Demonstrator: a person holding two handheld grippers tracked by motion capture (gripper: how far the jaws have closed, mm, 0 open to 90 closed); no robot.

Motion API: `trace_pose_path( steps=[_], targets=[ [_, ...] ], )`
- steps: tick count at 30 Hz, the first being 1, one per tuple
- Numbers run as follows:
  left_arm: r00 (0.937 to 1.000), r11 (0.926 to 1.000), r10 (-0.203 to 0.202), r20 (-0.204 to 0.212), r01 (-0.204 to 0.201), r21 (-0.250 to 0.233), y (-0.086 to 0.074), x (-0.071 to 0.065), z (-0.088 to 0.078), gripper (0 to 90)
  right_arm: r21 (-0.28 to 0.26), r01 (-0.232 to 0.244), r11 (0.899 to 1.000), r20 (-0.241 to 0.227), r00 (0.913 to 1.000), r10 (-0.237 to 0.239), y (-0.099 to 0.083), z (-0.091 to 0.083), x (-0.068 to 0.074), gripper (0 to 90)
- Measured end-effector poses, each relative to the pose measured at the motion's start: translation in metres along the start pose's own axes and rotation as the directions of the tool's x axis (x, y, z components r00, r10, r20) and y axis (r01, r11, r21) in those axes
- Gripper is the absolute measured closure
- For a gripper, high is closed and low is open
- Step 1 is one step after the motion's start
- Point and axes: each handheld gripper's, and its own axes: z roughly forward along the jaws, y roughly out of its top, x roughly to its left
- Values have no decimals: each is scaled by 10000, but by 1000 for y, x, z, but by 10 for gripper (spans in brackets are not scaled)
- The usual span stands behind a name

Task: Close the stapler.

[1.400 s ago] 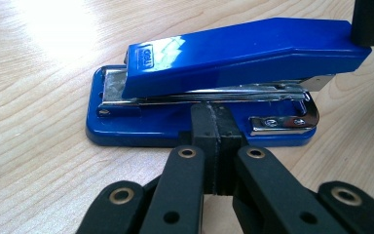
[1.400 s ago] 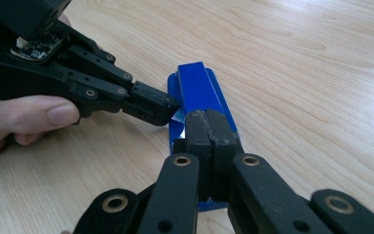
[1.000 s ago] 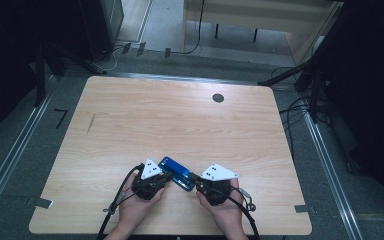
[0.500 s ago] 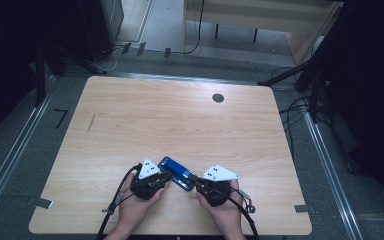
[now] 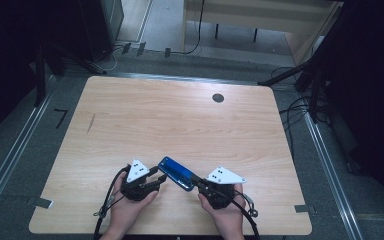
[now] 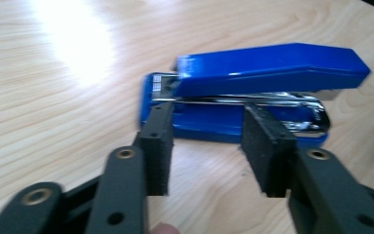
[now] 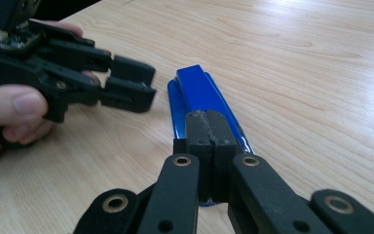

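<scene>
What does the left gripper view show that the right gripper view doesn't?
The left gripper view gives the blue stapler side-on, with its metal strip between top and base. The left gripper has its jaws apart in front of it; they have just been opening, and the pads press on nothing. The right gripper view looks along the stapler's top, with the right gripper shut over its near end and a hand holding the left gripper by the far end. Both share the stapler and the wooden table.
</scene>
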Motion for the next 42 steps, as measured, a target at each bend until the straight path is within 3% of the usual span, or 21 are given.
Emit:
trace_pose_path(
  steps=[5, 9, 15, 19, 22, 24, 26, 29, 32, 35, 39, 42],
  targets=[
    [9977, 9998, -130, -664, 118, -173, 0, 18, -9, 423, 132, 67, 9999, -44, 10000, -67, -3, 1, 4, 900],
    [9950, 9996, -288, -956, 284, -58, 0, 30, -15, 398, 203, 117, 9997, -48, 9999, -116, -4, 1, 8, 900],
    [9880, 9997, -220, -1526, 235, 81, 0, 50, -26, 342, 346, 239, 9991, 12, 9997, -240, -7, 3, 11, 900],
    [9802, 9930, -1179, -1590, 1151, -267, -2, 73, -38, 268, 428, 246, 9988, 59, 9997, -249, -11, 5, 12, 900],
    [9741, 9879, -1547, -1651, 1504, -380, -6, 86, -50, 158, 488, 181, 9986, 70, 9998, -185, -14, 7, 13, 900],
    [9731, 9834, -1786, -1457, 1718, -583, -10, 93, -58, 152, 488, 167, 9987, 80, 9998, -171, -15, 7, 13, 900],
    [9725, 9829, -1787, -1496, 1697, -712, -14, 96, -65, 149, 463, 189, 9987, 102, 9998, -194, -15, 7, 13, 900],
    [9745, 9878, -1508, -1659, 1420, -637, -20, 97, -73, 146, 419, 171, 9990, 131, 9998, -177, -15, 7, 13, 900],
    [9662, 9911, -1334, -2207, 1295, -325, -28, 97, -76, 146, 398, 281, 9988, 212, 9994, -290, -15, 8, 13, 900],
    [9653, 9911, -1328, -2250, 1268, -410, -33, 97, -78, 139, 351, 162, 9993, 249, 9995, -171, -17, 9, 12, 900],
    [9586, 9912, -1315, -2525, 1231, -491, -34, 99, -79, 138, 374, 157, 9992, 300, 9994, -168, -18, 10, 14, 900],
    [9603, 9893, -1447, -2383, 1356, -542, -34, 100, -80, 138, 393, 230, 9990, 331, 9992, -243, -18, 12, 16, 900]
  ],
)
